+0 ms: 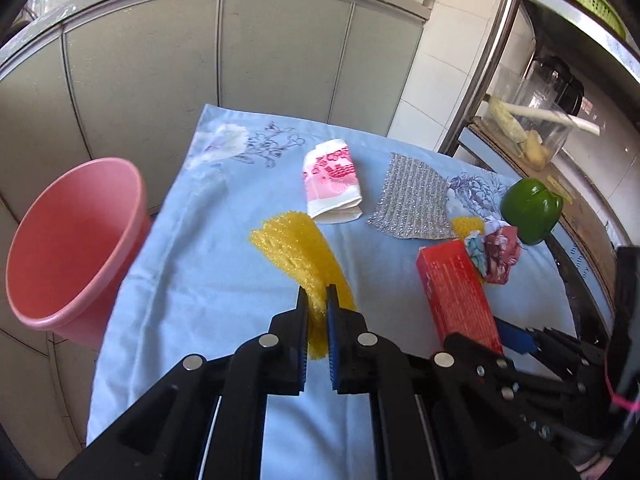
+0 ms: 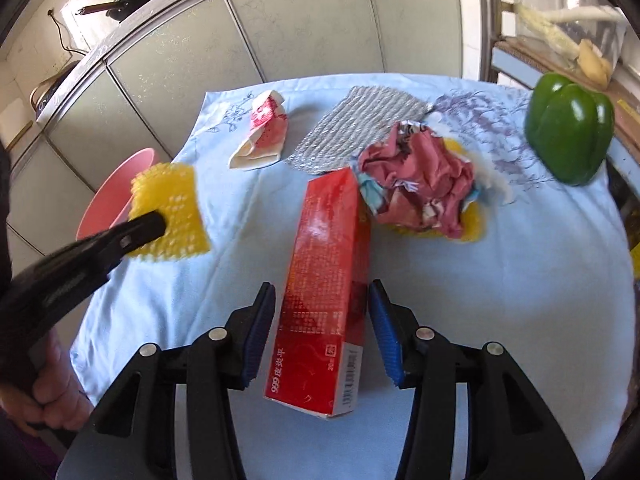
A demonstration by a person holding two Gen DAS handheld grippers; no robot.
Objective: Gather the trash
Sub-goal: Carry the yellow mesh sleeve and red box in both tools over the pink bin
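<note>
Left gripper [image 1: 316,300] pinches yellow mesh [image 1: 298,252]; carry it over the pink bin [image 1: 76,248] before releasing. Right gripper [image 2: 322,300] gapes around red box [image 2: 324,292].

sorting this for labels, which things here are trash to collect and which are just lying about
For the job:
yellow foam net, held by the left tool
red box, between the open right tool
crumpled paper
pink bin

Probably lying about:
green pepper
silver cloth
folded pink cloth

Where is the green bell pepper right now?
The green bell pepper sits at the table's far right corner on the blue cloth, beyond the crumpled paper.
</note>
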